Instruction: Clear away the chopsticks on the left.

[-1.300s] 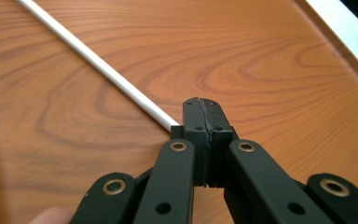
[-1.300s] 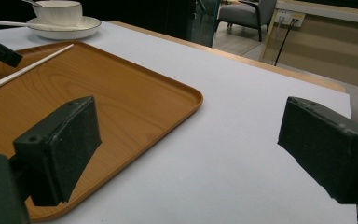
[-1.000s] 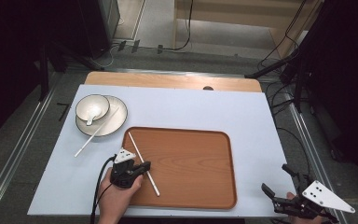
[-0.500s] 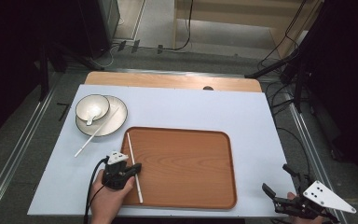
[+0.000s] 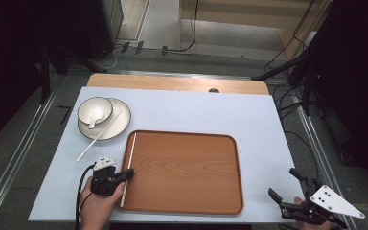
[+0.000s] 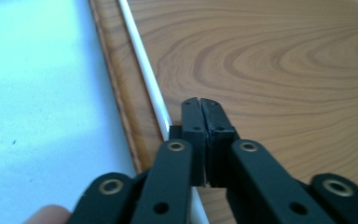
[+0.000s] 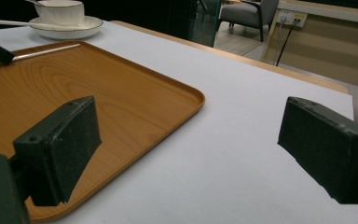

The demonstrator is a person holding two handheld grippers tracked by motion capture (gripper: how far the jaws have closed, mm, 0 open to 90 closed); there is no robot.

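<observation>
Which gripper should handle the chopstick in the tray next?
Left. The left gripper sits shut right beside the white chopstick along the tray's left edge; the right gripper waits open off the tray's far corner.

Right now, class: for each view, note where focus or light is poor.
High view: evenly lit white table, dark surroundings. Left gripper view: the left gripper fairly sharp, wooden tray and white chopstick soft. Right gripper view: near pads blurred, bowl clearer.

White bowl [image 5: 95, 109] with spoon [image 5: 93, 120] on plate [image 5: 117, 125], upper left; second chopstick [image 5: 98, 136] leaning off plate; chair [image 7: 249, 14] upper right, right gripper view.
</observation>
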